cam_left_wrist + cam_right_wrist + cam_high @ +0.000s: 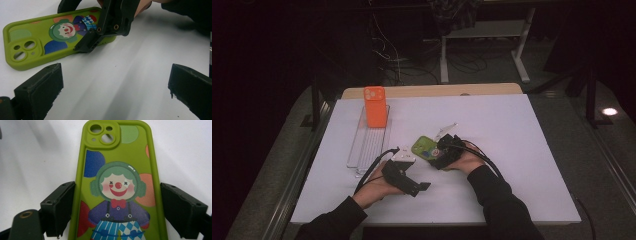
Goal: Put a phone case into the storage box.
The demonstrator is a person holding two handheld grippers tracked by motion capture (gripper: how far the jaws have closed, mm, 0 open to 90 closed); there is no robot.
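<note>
**Operator:** On the white table (512, 150), near its middle, where does the work item lie?

**Inspector:** The green phone case (117, 182) lies flat, printed side up, showing a clown figure. In the high view it sits just right of centre, under the front of the right gripper (443, 150). The camera cut-out end points away from that gripper.

**Operator:** Jaw condition, right unit?

**Inspector:** The two black jaws straddle the case across its width, one at each long edge. The left jaw sits at the edge; a narrow gap shows between the right jaw and the case. No clamping is confirmed; the case rests on the table.

**Operator:** Left unit?

**Inspector:** The left gripper (404, 175) rests near the table's front edge, its jaws spread wide with bare table between them. It points toward the case and is apart from it.

**Operator:** Other items?

**Inspector:** An orange phone case (375, 106) stands upright at the far end of a clear tray (362, 150), well left of the green one.
</note>
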